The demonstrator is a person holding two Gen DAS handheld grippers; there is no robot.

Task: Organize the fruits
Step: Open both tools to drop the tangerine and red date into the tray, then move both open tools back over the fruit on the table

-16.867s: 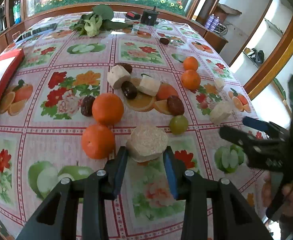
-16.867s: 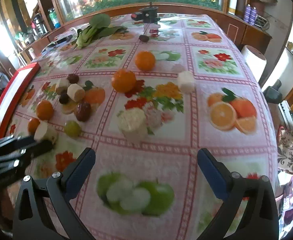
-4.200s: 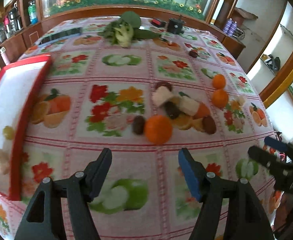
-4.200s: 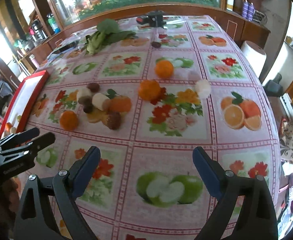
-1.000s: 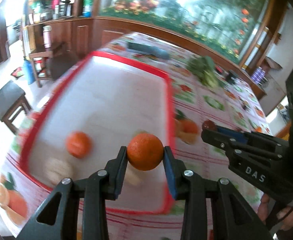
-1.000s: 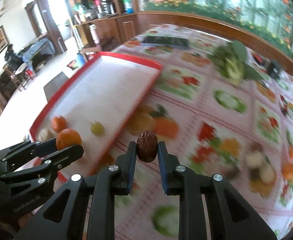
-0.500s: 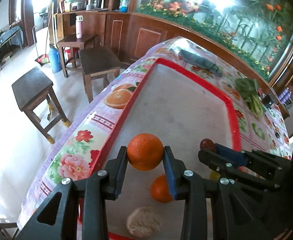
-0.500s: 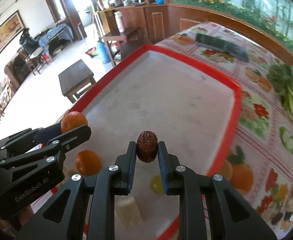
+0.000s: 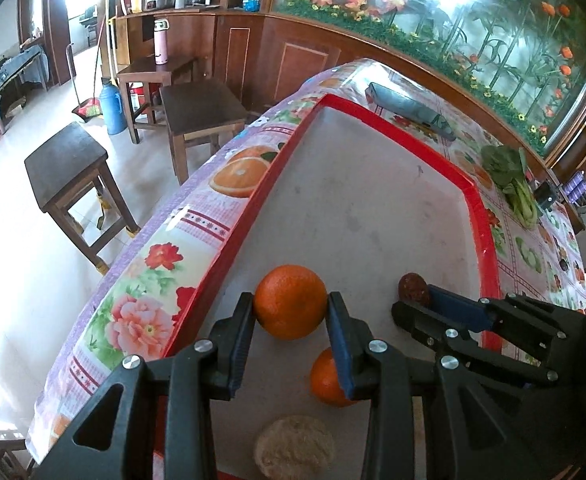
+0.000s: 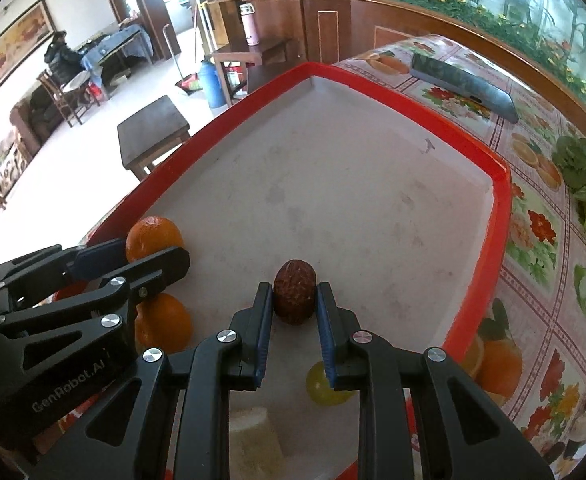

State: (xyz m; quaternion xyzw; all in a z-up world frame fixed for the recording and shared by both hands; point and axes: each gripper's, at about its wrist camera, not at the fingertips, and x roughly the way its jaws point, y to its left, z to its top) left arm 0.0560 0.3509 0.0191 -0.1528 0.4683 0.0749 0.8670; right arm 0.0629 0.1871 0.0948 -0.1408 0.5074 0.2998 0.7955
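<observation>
Since half a second ago both grippers have pushed a little further in over the red-rimmed tray (image 9: 477, 200), so its white floor fills more of each view. In the left wrist view the left gripper (image 9: 291, 312) is clamped on an orange (image 9: 291, 301), its fingers parted only as far as the fruit is wide and pressing it from either side; the orange is round, with a small dimple facing the camera, and hangs above the near left part of the tray, close to the red rim. Below it a second orange (image 9: 327, 380) and a pale cut round (image 9: 295, 450) lie on the tray floor. To the right, the right gripper (image 9: 421, 294) carries a dark red date (image 9: 413, 286) at its tip. In the right wrist view the right gripper (image 10: 295, 300) is closed narrowly on the date (image 10: 295, 297) — wrinkled, oval, long axis upright, pointing away along the fingers — over the middle of the tray (image 10: 497, 216). A yellow-green fruit (image 10: 325, 386) and a pale chunk (image 10: 253, 436) lie beneath. At left the left gripper (image 10: 153, 250), marked "GenRobot.AI", holds its orange (image 10: 153, 236) — the other orange (image 10: 165, 322) lies under it.
</observation>
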